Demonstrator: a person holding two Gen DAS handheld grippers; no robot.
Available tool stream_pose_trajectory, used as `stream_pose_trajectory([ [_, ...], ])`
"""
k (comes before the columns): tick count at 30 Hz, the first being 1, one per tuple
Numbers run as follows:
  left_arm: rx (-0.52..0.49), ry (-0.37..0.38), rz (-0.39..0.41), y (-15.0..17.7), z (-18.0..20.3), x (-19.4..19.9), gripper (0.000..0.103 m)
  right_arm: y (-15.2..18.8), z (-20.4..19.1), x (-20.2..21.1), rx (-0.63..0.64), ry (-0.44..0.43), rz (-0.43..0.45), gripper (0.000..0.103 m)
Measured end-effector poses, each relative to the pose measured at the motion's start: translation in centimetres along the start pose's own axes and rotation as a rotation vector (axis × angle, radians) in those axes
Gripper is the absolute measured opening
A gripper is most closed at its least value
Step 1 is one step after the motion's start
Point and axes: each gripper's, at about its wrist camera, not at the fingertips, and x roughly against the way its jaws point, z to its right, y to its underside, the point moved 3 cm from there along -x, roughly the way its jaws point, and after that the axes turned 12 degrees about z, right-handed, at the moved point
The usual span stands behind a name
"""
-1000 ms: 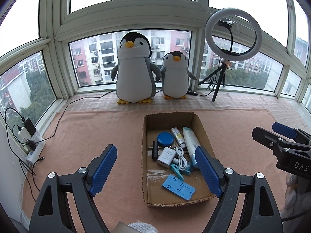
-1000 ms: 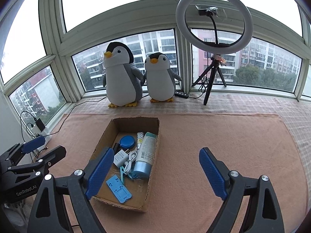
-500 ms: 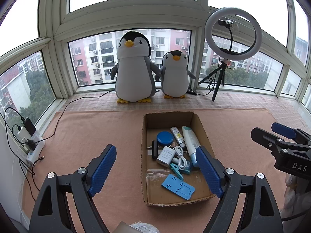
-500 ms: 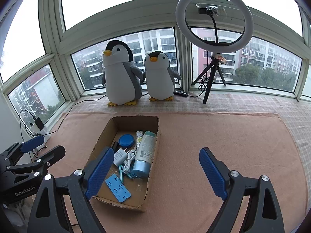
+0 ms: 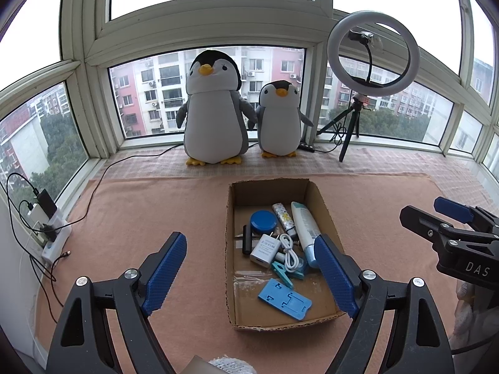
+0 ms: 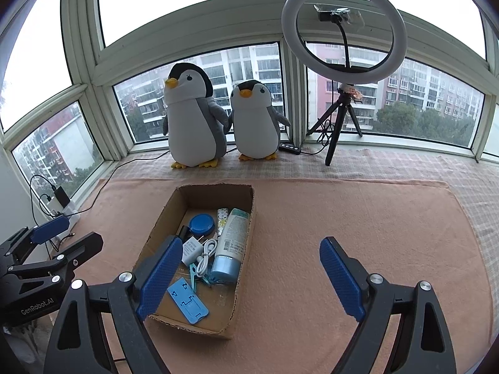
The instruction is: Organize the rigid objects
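Curved bay windows with pale frames close off the far side, and below them a salmon-pink, napped cloth point(image 5: 156, 212) covers the flat work surface up to a checked strip along the sill. An open-topped corrugated cardboard box point(image 5: 232, 280) sits near the centre of the cloth, long axis running near to far, with raw, slightly ragged cut edges. Inside lie rigid items: a round blue lid-like disc point(image 5: 263, 221), a white square charger point(image 5: 265, 247) with a coiled white cable point(image 5: 290, 251) beside it, a smooth cylindrical tube point(image 6: 233, 243) with a blue cap lying along the right wall, a flat blue plastic phone stand point(image 5: 284, 298) at the near end, and a small black cylinder point(image 5: 247, 239) whose identity cannot be resolved. The left gripper point(image 5: 249, 275) is held above the near-left part of the box with its textured blue pads spread wide and nothing between them. The right gripper point(image 6: 251, 275) is equally wide apart and empty, above the box's right wall and the bare cloth to its right. Unobstructed cloth extends left and right of the box. Two plush penguins point(image 5: 215, 115) and a ring light point(image 6: 343, 31) on a black tripod stand along the far sill.
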Motion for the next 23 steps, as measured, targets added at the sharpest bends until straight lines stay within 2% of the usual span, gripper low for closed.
stream_pose_trajectory([
  [23, -0.007, 0.008, -0.004, -0.10, 0.06, 0.05, 0.087, 0.21, 0.24, -0.27, 0.003, 0.004, -0.010, 0.087],
])
